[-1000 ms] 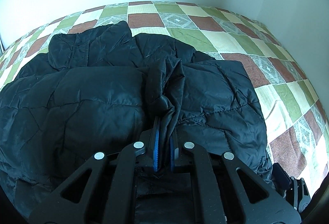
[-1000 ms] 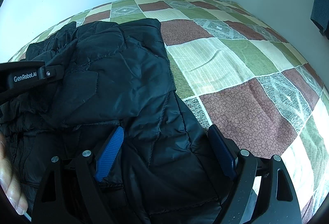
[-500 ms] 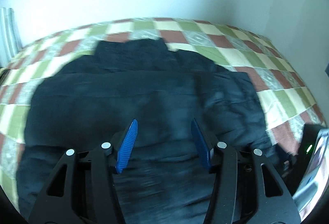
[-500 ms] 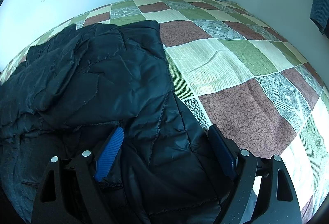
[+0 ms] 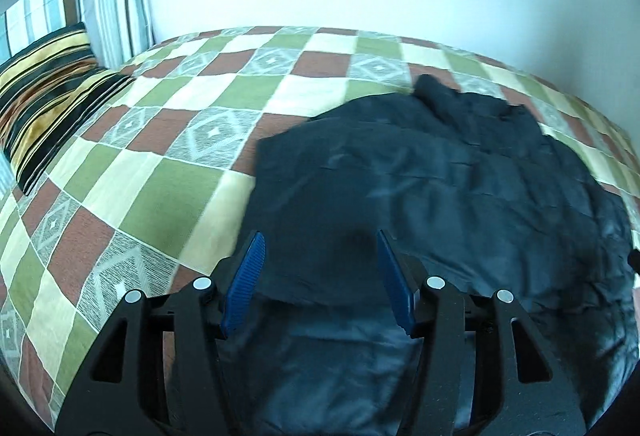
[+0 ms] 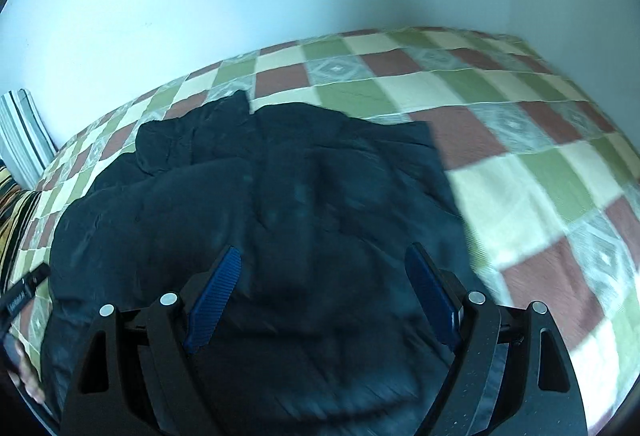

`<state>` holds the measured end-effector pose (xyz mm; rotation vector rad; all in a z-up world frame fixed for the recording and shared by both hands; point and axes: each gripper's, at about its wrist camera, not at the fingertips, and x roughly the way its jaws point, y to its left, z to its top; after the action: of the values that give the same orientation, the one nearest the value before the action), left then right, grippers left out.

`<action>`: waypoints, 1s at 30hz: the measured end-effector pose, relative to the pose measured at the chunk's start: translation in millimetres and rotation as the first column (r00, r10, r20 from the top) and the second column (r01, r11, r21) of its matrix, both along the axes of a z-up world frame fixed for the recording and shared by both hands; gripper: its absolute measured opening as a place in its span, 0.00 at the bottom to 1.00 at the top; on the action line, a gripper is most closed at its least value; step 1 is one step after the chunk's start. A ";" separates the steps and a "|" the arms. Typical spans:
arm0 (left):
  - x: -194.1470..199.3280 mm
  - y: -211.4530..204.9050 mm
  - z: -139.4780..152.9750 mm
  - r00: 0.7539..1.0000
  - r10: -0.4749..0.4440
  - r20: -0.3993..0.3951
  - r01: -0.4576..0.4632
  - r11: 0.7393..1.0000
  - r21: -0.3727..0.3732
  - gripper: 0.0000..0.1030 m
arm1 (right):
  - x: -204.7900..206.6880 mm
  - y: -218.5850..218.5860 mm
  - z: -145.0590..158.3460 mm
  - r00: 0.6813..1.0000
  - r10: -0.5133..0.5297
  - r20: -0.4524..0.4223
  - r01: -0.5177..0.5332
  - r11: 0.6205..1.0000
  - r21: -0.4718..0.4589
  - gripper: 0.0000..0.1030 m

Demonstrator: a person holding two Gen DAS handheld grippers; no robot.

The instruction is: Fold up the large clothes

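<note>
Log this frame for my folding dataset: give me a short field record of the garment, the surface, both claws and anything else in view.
garment: black quilted jacket, lying partly folded and rumpled
surface: checked bedspread in green, cream and brown
left claw: jaws opening, nothing pinched, above the jacket's near edge
right claw: open, above the jacket, no fabric gripped
other items: striped pillow at the left, a second striped cushion upright against the wall
image quality: motion blur in both views
</note>
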<state>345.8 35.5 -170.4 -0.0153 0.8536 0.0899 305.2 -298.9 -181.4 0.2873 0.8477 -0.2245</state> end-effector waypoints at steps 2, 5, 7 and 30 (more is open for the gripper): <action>4.6 3.7 -1.6 1.000 -0.001 -0.002 0.001 1.000 -0.005 0.55 | 20.4 2.9 -8.1 0.999 0.006 -0.033 -0.005 0.999 0.033 0.78; 14.5 2.4 -6.5 1.000 -0.013 0.006 0.013 1.000 0.024 0.57 | 41.4 9.0 -23.6 0.993 0.039 -0.112 -0.034 0.998 0.052 0.38; 19.4 0.6 -11.5 1.000 -0.013 0.003 0.013 0.999 0.047 0.57 | 46.0 9.5 -31.9 0.990 0.043 -0.135 -0.039 0.999 0.035 0.33; 36.3 -20.2 0.7 0.998 -0.054 0.045 0.051 0.997 0.065 0.61 | 42.7 45.6 9.7 0.995 0.099 -0.002 -0.099 0.992 -0.084 0.45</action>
<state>382.0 15.3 -169.7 0.0644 0.8036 0.0668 347.8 -253.3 -171.7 0.1661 0.8455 -0.1667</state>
